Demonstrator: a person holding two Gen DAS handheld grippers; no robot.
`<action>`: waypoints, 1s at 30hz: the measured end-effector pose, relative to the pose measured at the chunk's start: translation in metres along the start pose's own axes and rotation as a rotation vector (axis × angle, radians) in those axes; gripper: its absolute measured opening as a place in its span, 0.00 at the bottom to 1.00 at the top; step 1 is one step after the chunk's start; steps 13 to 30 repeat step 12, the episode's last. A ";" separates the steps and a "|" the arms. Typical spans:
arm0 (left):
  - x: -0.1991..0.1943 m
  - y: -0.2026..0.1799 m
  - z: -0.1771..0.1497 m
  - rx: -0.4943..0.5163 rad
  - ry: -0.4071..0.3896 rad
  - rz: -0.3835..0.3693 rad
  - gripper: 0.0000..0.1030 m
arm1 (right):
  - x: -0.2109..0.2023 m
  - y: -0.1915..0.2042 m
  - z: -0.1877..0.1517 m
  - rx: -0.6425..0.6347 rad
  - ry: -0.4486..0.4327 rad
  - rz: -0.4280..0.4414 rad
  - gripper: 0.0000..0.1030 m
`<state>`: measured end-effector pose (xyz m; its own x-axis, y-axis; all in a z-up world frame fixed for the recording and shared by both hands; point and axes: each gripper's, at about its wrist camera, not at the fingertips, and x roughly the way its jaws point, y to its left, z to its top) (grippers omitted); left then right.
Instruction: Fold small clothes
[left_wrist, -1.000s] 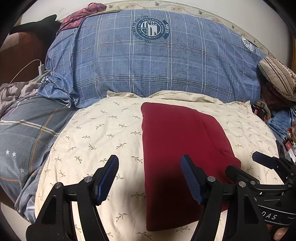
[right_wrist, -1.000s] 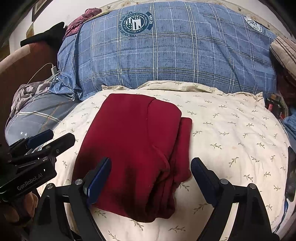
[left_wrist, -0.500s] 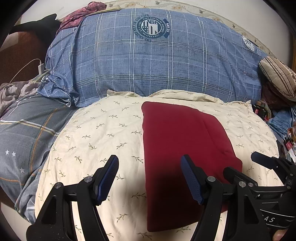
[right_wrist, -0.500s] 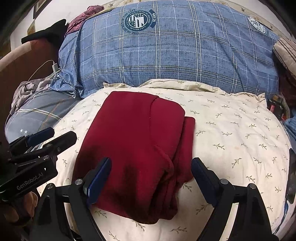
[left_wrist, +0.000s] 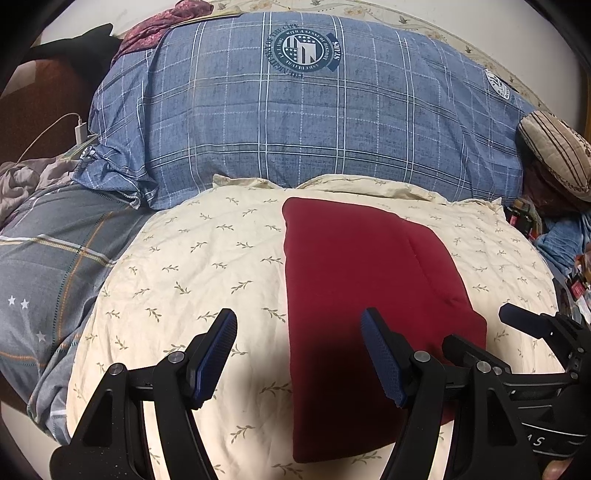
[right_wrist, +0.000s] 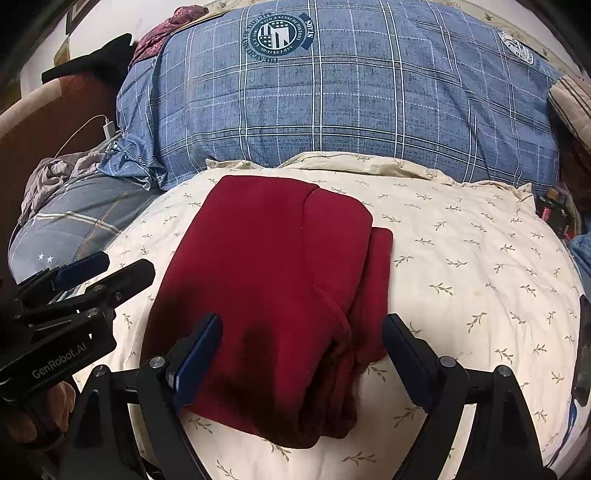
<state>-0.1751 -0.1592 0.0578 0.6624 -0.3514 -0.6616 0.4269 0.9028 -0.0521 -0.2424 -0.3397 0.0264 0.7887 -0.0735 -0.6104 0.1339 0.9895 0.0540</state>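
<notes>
A dark red garment (left_wrist: 362, 280) (right_wrist: 273, 280) lies folded into a long flat stack on a cream pillow with a leaf print (left_wrist: 184, 266) (right_wrist: 461, 258). My left gripper (left_wrist: 299, 325) hovers open above the garment's near left edge, nothing between its blue pads. My right gripper (right_wrist: 301, 328) hangs open over the garment's near right end, its fingers straddling the folded layers without pressing them. Each gripper shows in the other's view: the right one (left_wrist: 532, 332) at the right edge, the left one (right_wrist: 88, 273) at the left edge.
A big blue checked duvet (left_wrist: 303, 122) is piled behind the pillow. A grey checked sheet (left_wrist: 48, 266) lies to the left, with a white charger and cable (left_wrist: 79, 129). A striped cushion (left_wrist: 557, 151) and small clutter sit at the right.
</notes>
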 end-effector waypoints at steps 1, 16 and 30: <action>0.000 0.000 0.000 -0.001 0.001 0.000 0.67 | 0.000 0.000 0.000 0.000 -0.001 0.000 0.86; 0.007 0.010 0.000 -0.018 0.004 -0.035 0.67 | 0.006 -0.005 -0.001 0.019 0.011 0.012 0.86; 0.007 0.010 0.000 -0.018 0.004 -0.035 0.67 | 0.006 -0.005 -0.001 0.019 0.011 0.012 0.86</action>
